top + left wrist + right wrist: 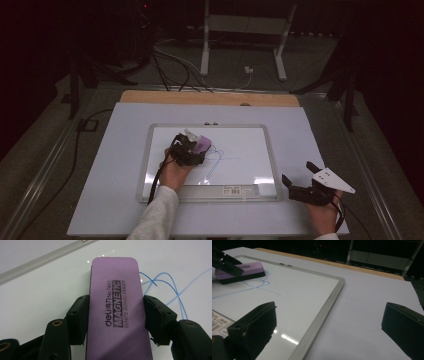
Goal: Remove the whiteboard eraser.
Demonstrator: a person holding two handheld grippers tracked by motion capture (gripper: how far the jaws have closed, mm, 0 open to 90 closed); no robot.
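eraser: purple magnetic whiteboard eraser (117,312) lay flat on the whiteboard (250,145), left of board centre, just beside the blue marker scribble (215,157).
left gripper: left gripper (116,315) pinched the eraser across its narrow width, one black pad on each long side, roughly at mid-length.
right gripper: right gripper (300,182) sat off the board's lower right corner on the white table sheet (110,175), jaws spread wide, nothing between them.
weight: looked light, probably a foam or plastic body with a dark felt base; a judgement from its look, not measured.
stiffness: top seemed firm enough to take a side pinch without visibly bulging; felt underside likely soft.
slip: smooth sides against rubbery pads should hold; glossy board offers little drag, though the magnet may cling if the board is steel-backed.
fragility: low for the eraser; only the aluminium frame (322,315) edge could snag it.
grip point: long sides near the middle, as taken, kept the felt flat; a hold near one end would likely tip it.
hidden: near end of the eraser was cut off at the bottom of the left gripper view; the felt face was under it.
unclear: how much scribble lay beneath the eraser could not be told; the line's left tail was faint in the high view.
cut off: right pad's tattered edge was visible, but its contact face was not.
background: dark; only stand legs and cables were made out.
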